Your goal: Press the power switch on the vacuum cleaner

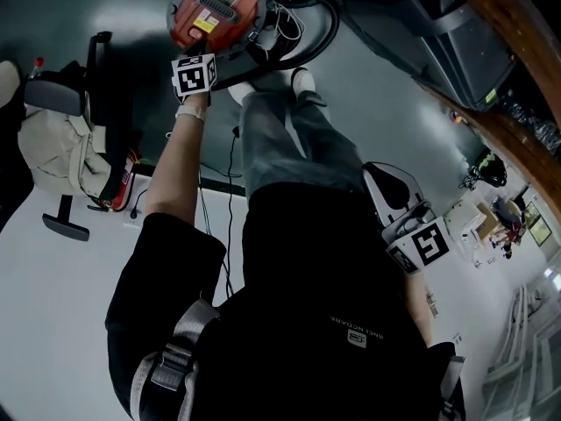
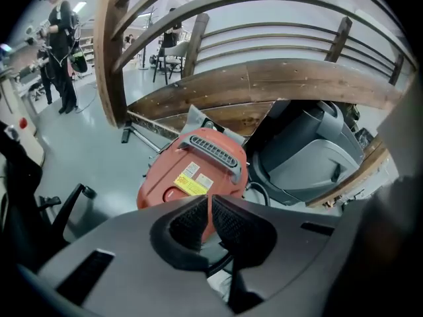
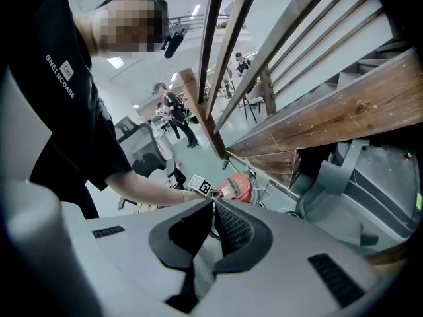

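I stand over the red vacuum cleaner [image 1: 217, 9], which sits on the grey floor [image 1: 131, 7] at the foot of a wooden staircase [image 2: 264, 88], its black hose [image 1: 326, 26] coiled beside it. My left arm [image 1: 175, 169] reaches straight out and carries the left gripper [image 1: 195, 70] to the near edge of the machine. In the left gripper view the two black ribbed pads [image 2: 193, 220] are drawn together with only a sliver of light between them and nothing held. Past their tips lies the vacuum's top, with its yellow label [image 2: 190, 185] and a grey slotted handle [image 2: 215, 152]. From here I cannot tell whether the tips touch the casing, nor pick out the switch with certainty. The right gripper [image 1: 412, 233] hangs back by my right hip, well apart from the vacuum. In its own view the jaws are likewise closed on nothing, and the vacuum shows small and distant just beyond their tips, next to my outstretched arm. A large grey machine [image 2: 310, 154] sits under the stair beam to the right of the vacuum. To my left an office chair [image 1: 66, 103] carries a beige bag [image 1: 51, 147].
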Motion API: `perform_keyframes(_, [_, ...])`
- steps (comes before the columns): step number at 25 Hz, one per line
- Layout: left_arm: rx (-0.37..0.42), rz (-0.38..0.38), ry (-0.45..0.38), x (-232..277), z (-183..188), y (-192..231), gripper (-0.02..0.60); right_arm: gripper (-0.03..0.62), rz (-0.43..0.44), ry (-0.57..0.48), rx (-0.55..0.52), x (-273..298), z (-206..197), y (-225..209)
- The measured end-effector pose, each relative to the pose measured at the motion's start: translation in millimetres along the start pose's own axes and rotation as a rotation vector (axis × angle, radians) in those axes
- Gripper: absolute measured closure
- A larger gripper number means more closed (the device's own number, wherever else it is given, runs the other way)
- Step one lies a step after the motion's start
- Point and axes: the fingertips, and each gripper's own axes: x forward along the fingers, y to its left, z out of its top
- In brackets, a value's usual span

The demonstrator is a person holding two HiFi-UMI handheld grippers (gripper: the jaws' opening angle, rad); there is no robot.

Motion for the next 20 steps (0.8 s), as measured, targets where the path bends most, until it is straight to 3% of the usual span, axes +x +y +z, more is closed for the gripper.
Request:
perform_keyframes(11, [-0.004,0.061,0.041,28,-8,22,0.565,0.565,-0.036,0.045,0.026,6,-12,-2])
perform_keyframes(16, [-0.016,0.078,0.129,36,-18,29,0.565,0.565,-0.037,0.045,0.030,9,-12,1])
perform_keyframes(20, [-0.003,0.094,0.121,38,-18,31,0.565,0.565,-0.044,0.039,0.035,9,-11,0])
